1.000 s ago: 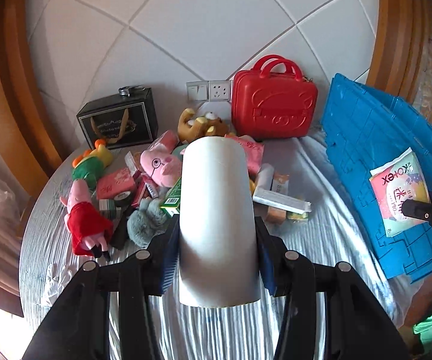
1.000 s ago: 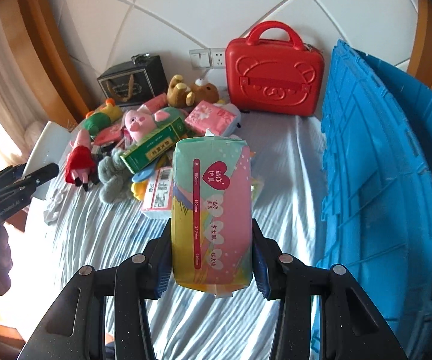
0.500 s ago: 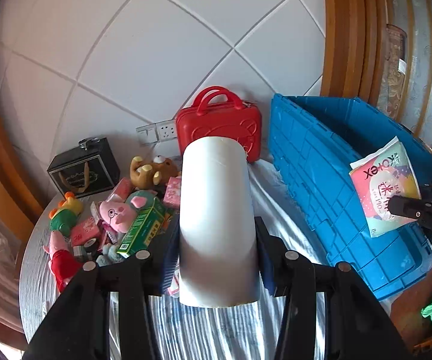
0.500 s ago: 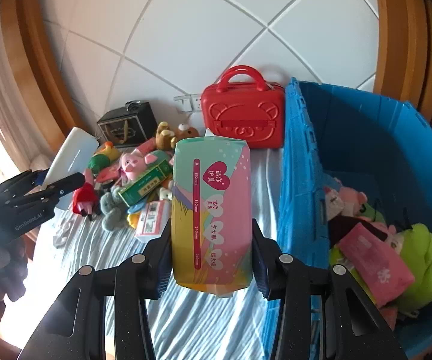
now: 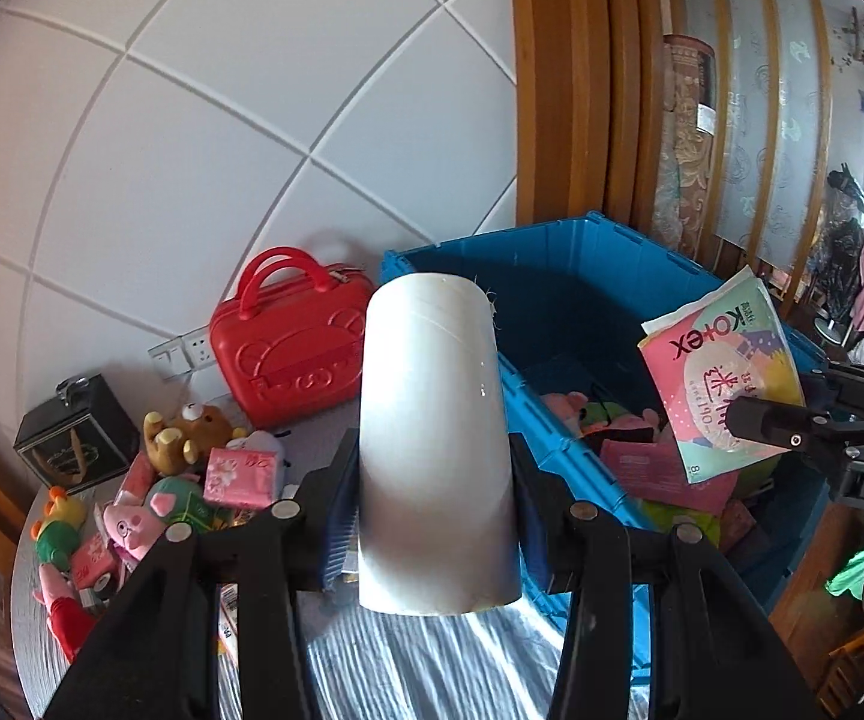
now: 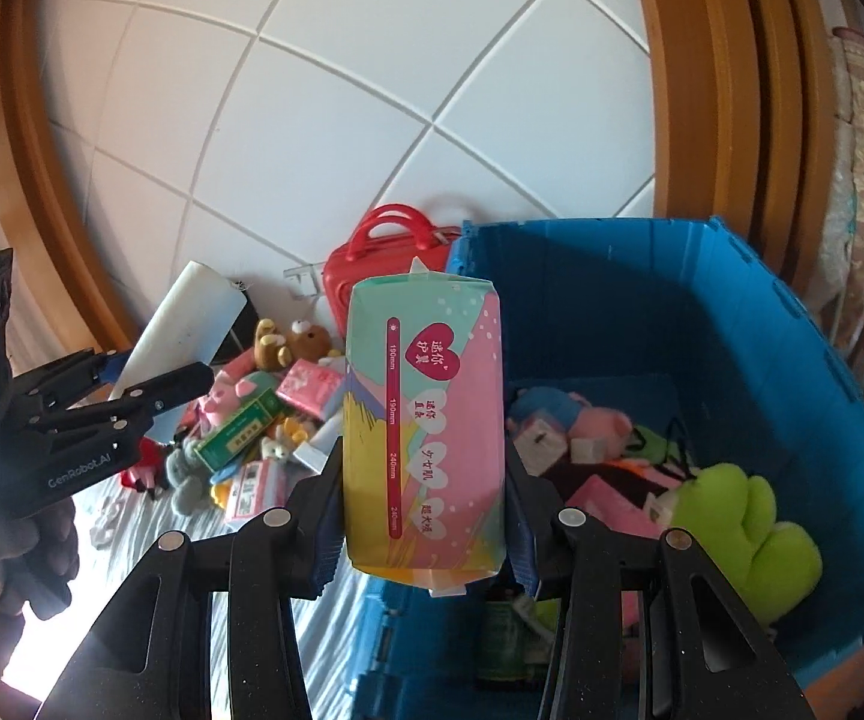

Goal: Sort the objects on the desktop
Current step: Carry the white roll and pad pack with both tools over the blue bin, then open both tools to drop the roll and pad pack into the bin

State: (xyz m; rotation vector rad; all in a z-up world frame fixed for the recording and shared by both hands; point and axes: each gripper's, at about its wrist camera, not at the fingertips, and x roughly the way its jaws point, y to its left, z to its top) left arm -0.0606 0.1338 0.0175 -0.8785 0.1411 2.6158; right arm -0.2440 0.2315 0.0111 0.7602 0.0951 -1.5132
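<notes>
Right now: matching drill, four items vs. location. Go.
Items:
1 white roll
2 pastel pad pack
3 green frog plush
4 red case

Places:
A inside the blue bin
B clamped in the right gripper
C against the tiled wall
D clamped in the left gripper

Pairs: 1-D, 2-B, 3-A, 4-C

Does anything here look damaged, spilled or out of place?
Nothing looks damaged or spilled. The only disorder is the heap of toys and packets on the table beside the blue crate, not yet sorted.
</notes>
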